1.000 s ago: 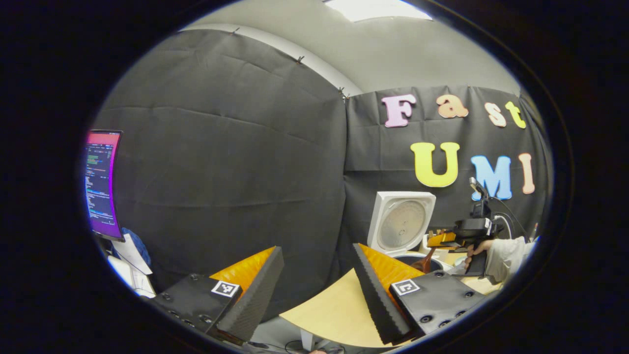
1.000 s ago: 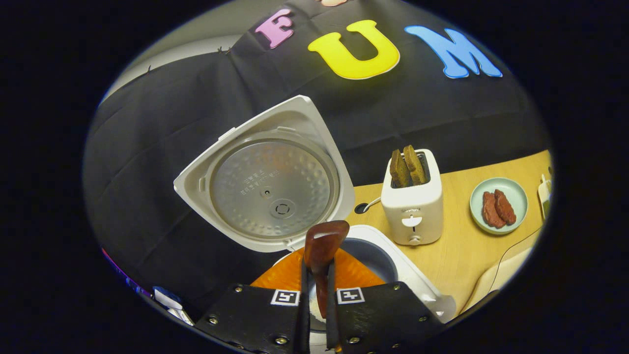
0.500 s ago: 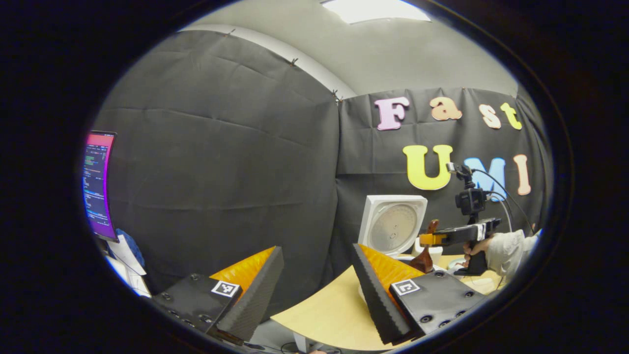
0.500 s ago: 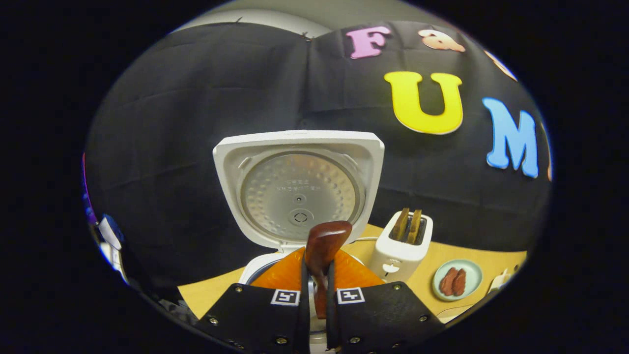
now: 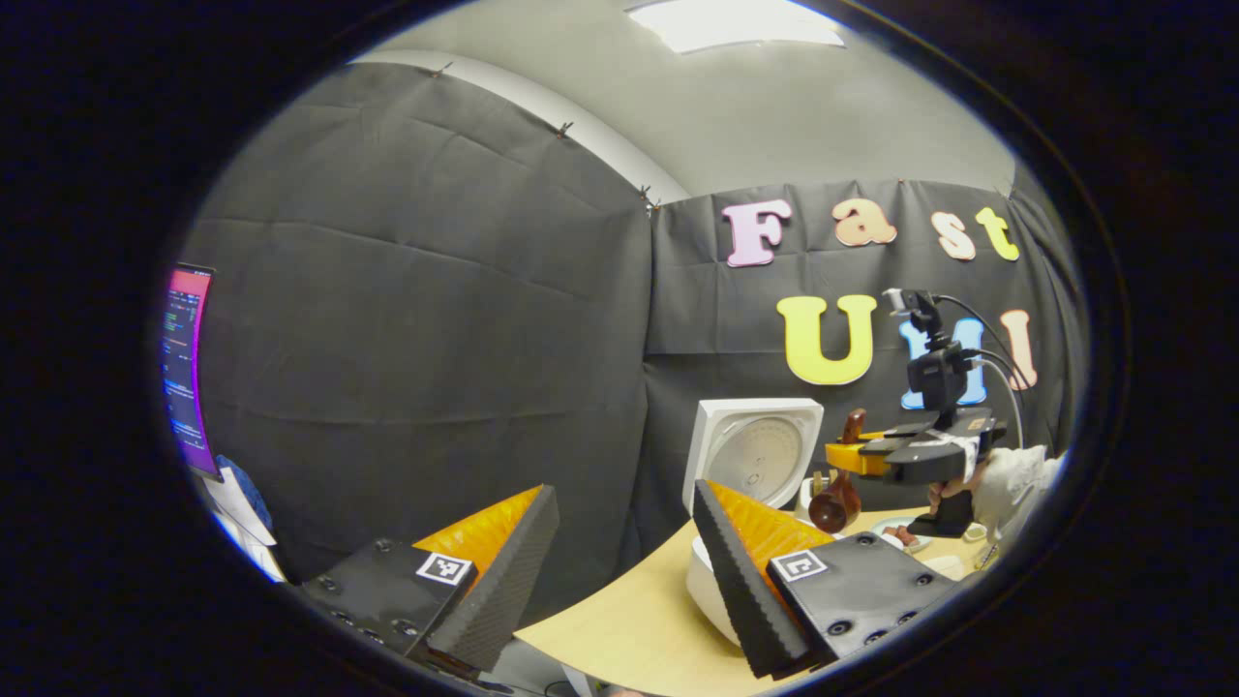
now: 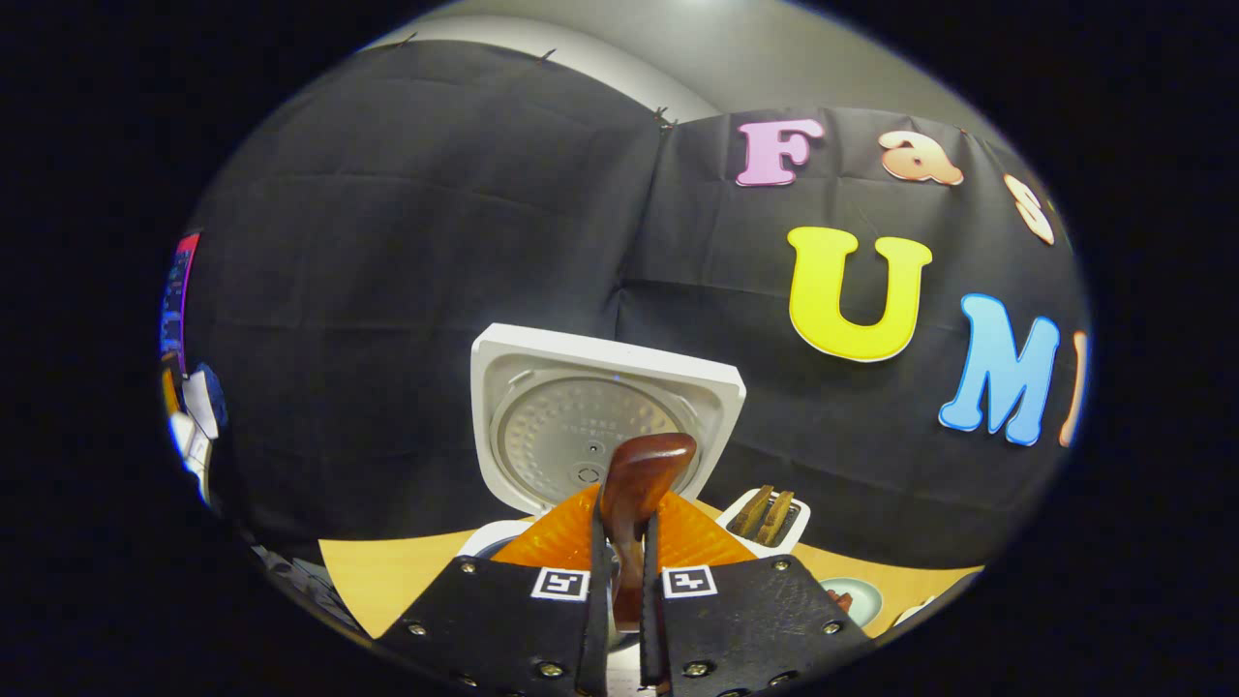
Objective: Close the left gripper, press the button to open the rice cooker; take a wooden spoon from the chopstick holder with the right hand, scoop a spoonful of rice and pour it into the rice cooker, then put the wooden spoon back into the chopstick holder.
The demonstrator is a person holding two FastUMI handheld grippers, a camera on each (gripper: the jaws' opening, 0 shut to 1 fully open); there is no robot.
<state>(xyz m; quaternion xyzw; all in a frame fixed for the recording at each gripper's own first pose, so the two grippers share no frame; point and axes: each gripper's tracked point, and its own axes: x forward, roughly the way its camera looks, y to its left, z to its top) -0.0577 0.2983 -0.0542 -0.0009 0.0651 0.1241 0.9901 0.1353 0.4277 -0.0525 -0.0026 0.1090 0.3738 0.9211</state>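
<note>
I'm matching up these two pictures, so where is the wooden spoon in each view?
Left gripper view: wooden spoon at right, hanging from the far hand-held gripper.
Right gripper view: wooden spoon bottom centre, between the fingers.
Shared landmark: the rice cooker's raised lid.

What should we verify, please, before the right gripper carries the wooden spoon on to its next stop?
1. Grip on the wooden spoon: ok, the right gripper is shut on its handle, both fingers pressing.
2. Rice cooker lid: ok, it stands open and upright.
3. Left gripper out of the way: ok, open and off to the side at the table edge.
4. Spoon bowl emptied: cannot tell, it hangs below the right gripper with its inside unseen.
5. Path past the toaster: cannot tell, the chopstick holder's position is unconfirmed.
</note>
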